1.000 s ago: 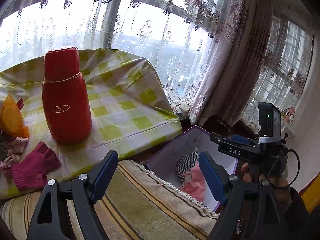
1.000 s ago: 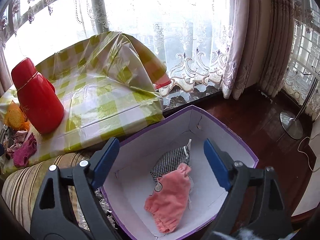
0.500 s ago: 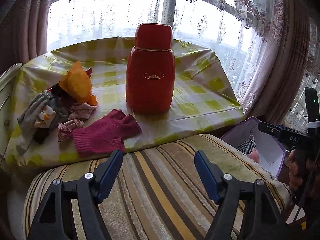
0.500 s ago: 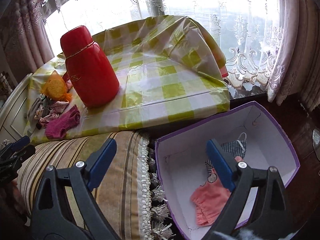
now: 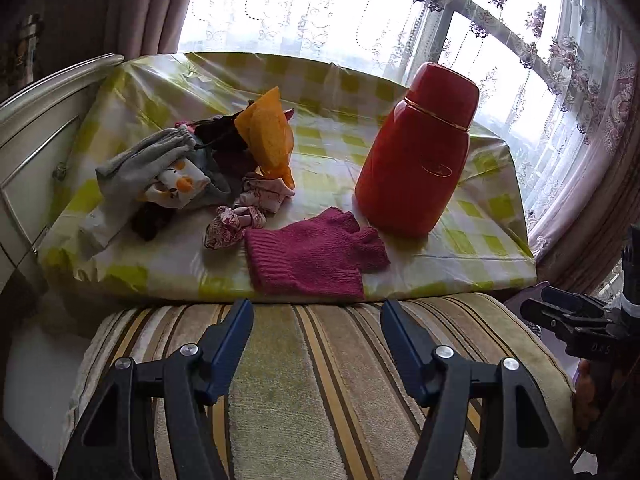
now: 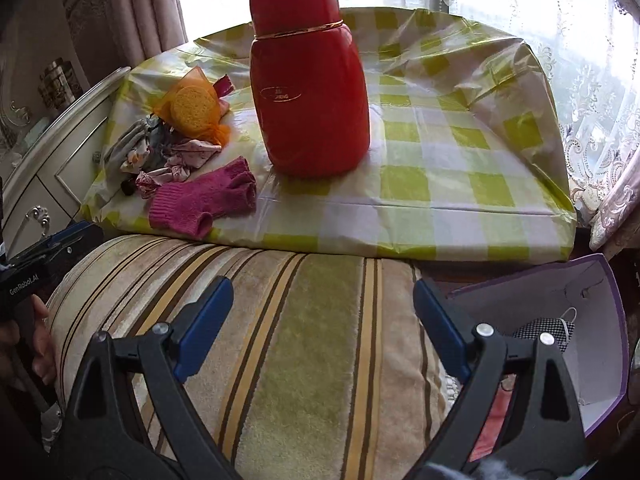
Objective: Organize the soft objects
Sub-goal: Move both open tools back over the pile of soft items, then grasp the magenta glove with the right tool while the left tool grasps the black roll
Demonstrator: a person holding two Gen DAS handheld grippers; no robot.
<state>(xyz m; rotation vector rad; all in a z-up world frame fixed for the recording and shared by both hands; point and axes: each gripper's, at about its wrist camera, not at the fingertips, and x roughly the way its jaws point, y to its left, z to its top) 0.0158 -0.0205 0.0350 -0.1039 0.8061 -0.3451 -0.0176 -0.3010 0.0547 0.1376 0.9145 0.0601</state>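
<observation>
While both tools hang over the striped cushion (image 5: pixel 320 380), neither holds anything. The left gripper (image 5: pixel 316 344) has its blue jaws parted to a moderate gap; they have just been closing, yet nothing lies between them and the pads touch nothing. The right gripper (image 6: pixel 324 328) stands spread wide, likewise empty, its fingers clear of the cushion below. Part of a hand (image 6: pixel 40 344) shows at the left edge of the right wrist view, gripping the left tool's handle.

Beyond the cushion sits a table under a yellow-checked cloth (image 6: pixel 440 184). A magenta knitted glove (image 5: pixel 312 256) lies flat at the near edge of the table, just ahead of the left gripper and apart from it. To the glove's left, touching or nearly so, is a floral scrunchie (image 5: pixel 232 224). Behind these, toward the table's left edge, a loose heap holds a grey drawstring pouch (image 5: pixel 148 160), a printed cloth with orange spots (image 5: pixel 180 188) and an orange mesh bag (image 5: pixel 268 136) containing a round yellow sponge. A red flask (image 5: pixel 416 156) stands upright right of the glove, close beside it.

Off the cushion's right end, a purple-edged box (image 6: pixel 576 280) is partly visible in the right wrist view, with a black-and-white checked item (image 6: pixel 548 328) and a pink one (image 6: pixel 496 416) inside.
</observation>
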